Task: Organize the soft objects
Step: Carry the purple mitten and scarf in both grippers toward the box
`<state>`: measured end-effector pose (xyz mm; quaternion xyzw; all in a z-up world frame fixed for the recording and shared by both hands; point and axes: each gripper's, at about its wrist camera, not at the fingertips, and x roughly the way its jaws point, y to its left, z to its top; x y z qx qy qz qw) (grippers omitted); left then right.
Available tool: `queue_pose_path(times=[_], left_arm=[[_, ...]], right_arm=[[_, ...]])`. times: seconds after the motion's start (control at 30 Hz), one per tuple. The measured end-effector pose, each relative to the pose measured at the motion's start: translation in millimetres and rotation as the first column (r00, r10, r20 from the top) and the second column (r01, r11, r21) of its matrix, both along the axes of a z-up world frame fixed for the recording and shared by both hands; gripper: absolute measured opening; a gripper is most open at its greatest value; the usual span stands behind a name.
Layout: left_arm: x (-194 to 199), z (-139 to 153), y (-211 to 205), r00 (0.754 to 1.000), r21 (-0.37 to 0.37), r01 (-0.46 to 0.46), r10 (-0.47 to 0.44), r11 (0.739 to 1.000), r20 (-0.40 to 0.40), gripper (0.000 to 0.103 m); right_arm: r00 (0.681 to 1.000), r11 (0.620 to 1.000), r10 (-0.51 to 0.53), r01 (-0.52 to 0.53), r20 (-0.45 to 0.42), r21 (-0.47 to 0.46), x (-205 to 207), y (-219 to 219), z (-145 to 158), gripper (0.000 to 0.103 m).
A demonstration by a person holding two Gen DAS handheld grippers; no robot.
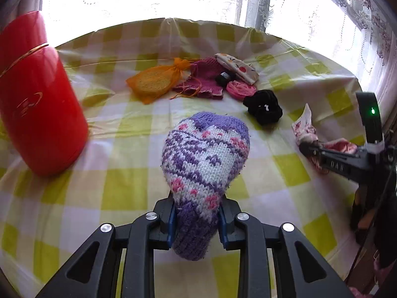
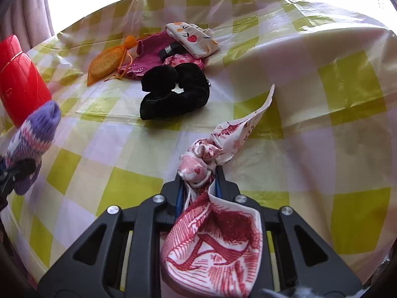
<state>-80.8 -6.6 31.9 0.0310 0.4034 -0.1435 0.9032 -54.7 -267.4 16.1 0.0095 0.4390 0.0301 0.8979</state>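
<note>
My left gripper (image 1: 197, 219) is shut on a purple, white and pink knitted sock (image 1: 206, 149) and holds it above the checked tablecloth (image 1: 104, 193); the sock also shows in the right wrist view (image 2: 29, 146). My right gripper (image 2: 198, 186) is shut on a knotted red-and-white printed cloth (image 2: 213, 233); in the left wrist view that cloth (image 1: 305, 129) and gripper (image 1: 312, 152) are at the right. At the back lies a pile: orange mesh pouch (image 1: 153, 82), magenta knit (image 1: 203, 79), fruit-print cloth (image 1: 238, 68), pink roll (image 1: 240, 90), black scrunchie (image 2: 173, 92).
A tall red canister (image 1: 37, 94) stands at the left of the table, also visible in the right wrist view (image 2: 19, 84). A lace-curtained window (image 1: 297, 5) runs behind the table. The table edge drops off at the right.
</note>
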Motion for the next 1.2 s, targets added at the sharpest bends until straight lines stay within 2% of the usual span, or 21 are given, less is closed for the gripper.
queue_pose_path(times=[0.07, 0.2, 0.27, 0.37, 0.53, 0.8, 0.9, 1.0, 1.2], left_arm=[[-21, 2, 14, 1.0, -0.002, -0.01, 0.01, 1.0, -0.004, 0.028], [-53, 6, 39, 0.999, -0.004, -0.037, 0.037, 0.999, -0.009, 0.028], [-66, 6, 47, 0.999, 0.018, -0.045, 0.045, 0.999, -0.002, 0.028], [-79, 2, 58, 0.997, -0.003, -0.071, 0.071, 0.997, -0.035, 0.028], [-98, 1, 63, 0.997, -0.024, -0.069, 0.068, 0.997, -0.037, 0.028], [-110, 12, 73, 0.996, -0.001, -0.09, 0.09, 0.996, -0.01, 0.028], [-115, 20, 79, 0.994, 0.005, -0.108, 0.108, 0.994, 0.021, 0.028], [-123, 35, 85, 0.989, 0.002, -0.123, 0.122, 0.992, 0.087, 0.028], [-140, 70, 92, 0.959, -0.005, -0.145, 0.142, 0.989, 0.247, 0.028]], right_arm=[[1.0, 1.0, 0.008, -0.007, -0.008, 0.025, -4, -1, 1, 0.025], [1.0, 0.99, 0.001, 0.001, -0.016, 0.138, -38, 1, 8, 0.025], [1.0, 0.989, 0.027, -0.026, -0.008, 0.146, -57, 10, 13, 0.025], [0.997, 0.977, 0.077, -0.072, -0.016, 0.202, -80, 21, 20, 0.025], [0.993, 0.977, 0.117, -0.115, 0.0, 0.179, -104, 39, 36, 0.025], [0.987, 0.974, 0.161, -0.161, 0.018, 0.158, -121, 57, 56, 0.025], [0.984, 0.972, 0.174, -0.177, 0.034, 0.154, -126, 64, 64, 0.025], [0.981, 0.97, 0.178, -0.187, 0.071, 0.154, -133, 69, 75, 0.025], [0.962, 0.968, 0.188, -0.215, 0.198, 0.128, -153, 78, 110, 0.025]])
